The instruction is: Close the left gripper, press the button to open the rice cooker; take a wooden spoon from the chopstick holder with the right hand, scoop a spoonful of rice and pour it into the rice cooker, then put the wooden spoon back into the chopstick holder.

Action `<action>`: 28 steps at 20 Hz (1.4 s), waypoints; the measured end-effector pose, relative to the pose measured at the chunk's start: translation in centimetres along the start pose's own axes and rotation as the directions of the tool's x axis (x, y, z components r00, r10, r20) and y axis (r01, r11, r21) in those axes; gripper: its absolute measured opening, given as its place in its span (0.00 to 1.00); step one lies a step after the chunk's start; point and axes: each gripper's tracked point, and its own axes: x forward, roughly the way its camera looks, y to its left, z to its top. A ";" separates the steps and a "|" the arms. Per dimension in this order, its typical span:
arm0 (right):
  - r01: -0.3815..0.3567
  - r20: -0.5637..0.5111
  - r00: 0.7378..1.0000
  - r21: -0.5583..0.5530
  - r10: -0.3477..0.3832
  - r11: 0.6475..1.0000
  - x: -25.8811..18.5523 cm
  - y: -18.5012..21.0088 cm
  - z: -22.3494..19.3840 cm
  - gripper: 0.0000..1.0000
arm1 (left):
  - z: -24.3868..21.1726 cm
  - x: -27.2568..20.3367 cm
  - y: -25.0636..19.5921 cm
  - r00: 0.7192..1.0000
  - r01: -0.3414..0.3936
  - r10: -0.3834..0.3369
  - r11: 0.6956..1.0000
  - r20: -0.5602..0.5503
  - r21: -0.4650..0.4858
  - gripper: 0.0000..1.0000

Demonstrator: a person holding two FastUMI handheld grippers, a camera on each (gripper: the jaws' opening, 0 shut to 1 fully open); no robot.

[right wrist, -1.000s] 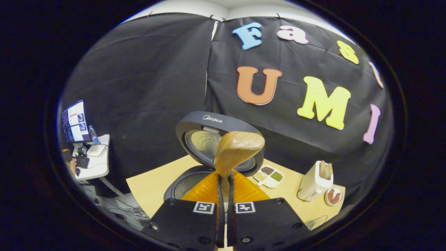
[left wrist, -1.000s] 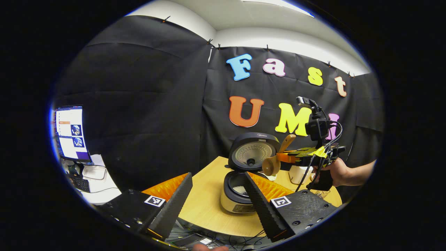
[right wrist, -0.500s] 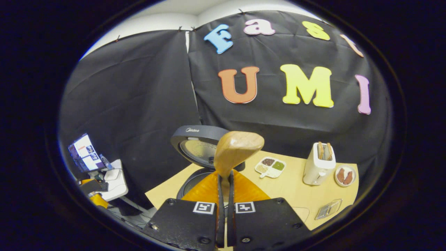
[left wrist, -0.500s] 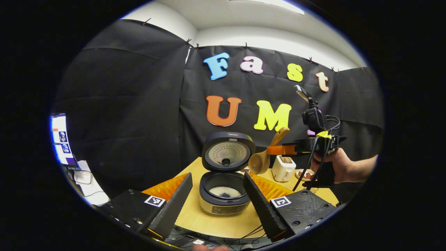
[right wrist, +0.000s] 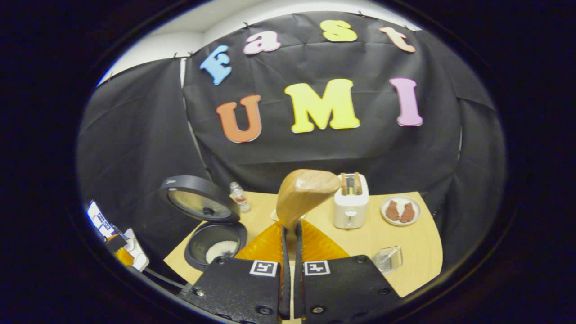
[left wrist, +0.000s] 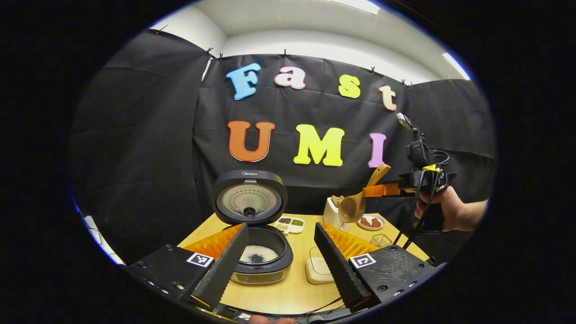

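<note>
My right tongs [right wrist: 290, 234] pinch the wooden spoon [right wrist: 306, 191] by its handle above the tabletop [right wrist: 414, 252], my left tongs [left wrist: 281, 252] spread idle, and the spoon could twist or slip before reaching its holder.

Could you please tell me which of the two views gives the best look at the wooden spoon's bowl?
The left gripper view: it shows the wooden spoon side-on, bowl and handle both, held in the right gripper above the table. In the right gripper view the spoon rises from between the fingers, its bowl out of sight.

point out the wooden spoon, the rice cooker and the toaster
wooden spoon [left wrist: 350, 209]: left gripper view, on its bowl.
rice cooker [left wrist: 250, 201]: left gripper view, on the raised lid's inner face.
toaster [right wrist: 350, 208]: right gripper view, on its front wall.
</note>
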 end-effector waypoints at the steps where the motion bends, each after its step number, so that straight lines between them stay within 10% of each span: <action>1: 0.037 0.001 0.999 0.016 -0.037 0.999 -0.2 -2.4 -0.2 0.08 | -0.1 0.8 -0.5 1.000 0.010 -0.010 1.000 -0.007 -0.002 0.95; 12: 0.267 -0.092 0.962 0.132 -0.256 0.955 0.9 -20.4 -5.5 0.08 | 0.5 6.4 -3.0 0.998 0.001 -0.001 1.000 -0.058 0.002 0.95; 28: 0.241 -0.263 0.946 0.190 -0.187 0.952 7.7 -25.2 -17.3 0.08 | -0.7 8.4 -1.9 0.984 -0.119 0.121 0.993 -0.128 0.024 0.95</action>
